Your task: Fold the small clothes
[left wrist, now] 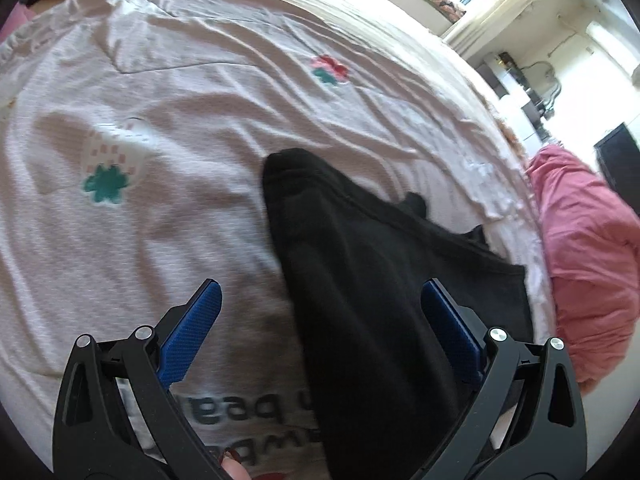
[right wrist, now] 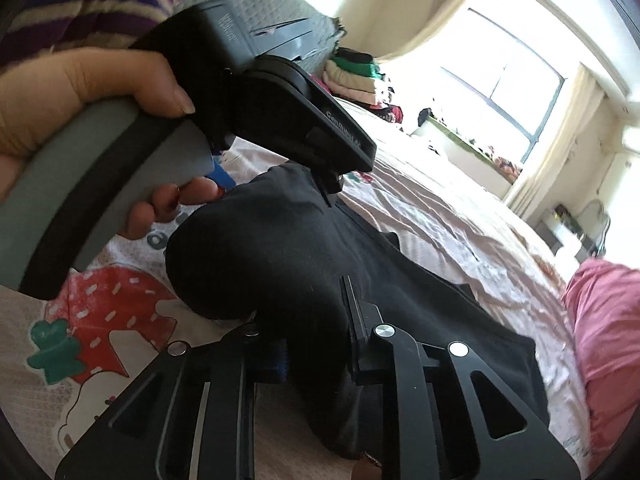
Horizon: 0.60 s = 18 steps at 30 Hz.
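Observation:
A small black garment (left wrist: 380,280) lies on a pale pink bedspread (left wrist: 160,80) with strawberry prints. In the left wrist view my left gripper (left wrist: 320,300) is open, its blue pads (left wrist: 192,332) wide apart above the garment's near left part. In the right wrist view the garment (right wrist: 280,264) is bunched up and my right gripper (right wrist: 312,340) is shut on a fold of it; its fingertips are buried in the cloth. The left gripper's body (right wrist: 240,120), held by a hand, hovers just above and behind the garment.
A crumpled pink cloth (left wrist: 588,260) lies at the bed's right edge, also in the right wrist view (right wrist: 604,340). A pile of folded clothes (right wrist: 356,76) sits at the far end of the bed. A bright window (right wrist: 508,92) is beyond.

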Each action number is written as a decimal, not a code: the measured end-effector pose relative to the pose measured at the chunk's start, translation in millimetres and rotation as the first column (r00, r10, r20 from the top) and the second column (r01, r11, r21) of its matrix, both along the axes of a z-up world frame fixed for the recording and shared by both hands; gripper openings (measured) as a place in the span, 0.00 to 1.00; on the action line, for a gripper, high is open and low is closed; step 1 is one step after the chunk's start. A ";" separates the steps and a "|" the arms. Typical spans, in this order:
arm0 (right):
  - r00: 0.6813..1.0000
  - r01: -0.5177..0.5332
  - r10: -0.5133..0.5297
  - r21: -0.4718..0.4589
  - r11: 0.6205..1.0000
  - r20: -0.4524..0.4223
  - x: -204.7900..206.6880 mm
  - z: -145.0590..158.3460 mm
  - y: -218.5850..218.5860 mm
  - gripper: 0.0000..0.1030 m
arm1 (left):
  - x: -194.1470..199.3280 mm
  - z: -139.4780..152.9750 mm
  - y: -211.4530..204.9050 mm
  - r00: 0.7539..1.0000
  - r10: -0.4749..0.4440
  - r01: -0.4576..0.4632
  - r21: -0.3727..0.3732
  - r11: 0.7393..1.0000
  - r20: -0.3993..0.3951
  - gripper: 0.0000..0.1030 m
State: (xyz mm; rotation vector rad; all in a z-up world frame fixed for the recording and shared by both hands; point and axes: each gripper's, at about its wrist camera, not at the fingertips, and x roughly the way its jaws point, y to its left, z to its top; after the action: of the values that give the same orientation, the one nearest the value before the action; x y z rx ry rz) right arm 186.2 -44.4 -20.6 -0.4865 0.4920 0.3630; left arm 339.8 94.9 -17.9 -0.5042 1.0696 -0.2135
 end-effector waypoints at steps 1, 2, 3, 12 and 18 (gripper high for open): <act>1.000 0.009 -0.009 0.024 1.000 0.003 0.4 2.6 -6.2 0.18 | 0.8 0.7 -2.1 1.000 0.002 -0.002 -0.020 1.000 -0.005 0.91; 1.000 0.014 -0.014 0.041 0.999 0.000 1.6 4.5 -10.7 0.18 | 1.8 2.0 -5.9 1.000 0.003 -0.004 -0.051 0.999 -0.006 0.91; 1.000 0.017 -0.017 0.057 0.998 -0.004 1.7 6.5 -14.7 0.18 | 2.1 3.1 -8.8 1.000 0.007 -0.007 -0.062 0.998 -0.005 0.91; 0.997 0.081 -0.079 0.187 0.979 -0.021 2.6 26.0 -62.8 0.17 | -3.5 34.6 -64.4 0.998 -0.049 0.053 -0.081 0.995 0.050 0.25; 0.992 0.127 -0.118 0.285 0.950 -0.049 -3.0 34.4 -96.7 0.17 | -7.7 62.0 -107.2 0.992 -0.091 0.092 -0.003 0.996 0.089 0.21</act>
State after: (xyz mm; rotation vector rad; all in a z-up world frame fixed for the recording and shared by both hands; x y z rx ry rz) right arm 183.2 -141.1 13.9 -0.1664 0.4876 0.3166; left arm 332.2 -12.3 44.2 -0.4481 1.0065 -0.3178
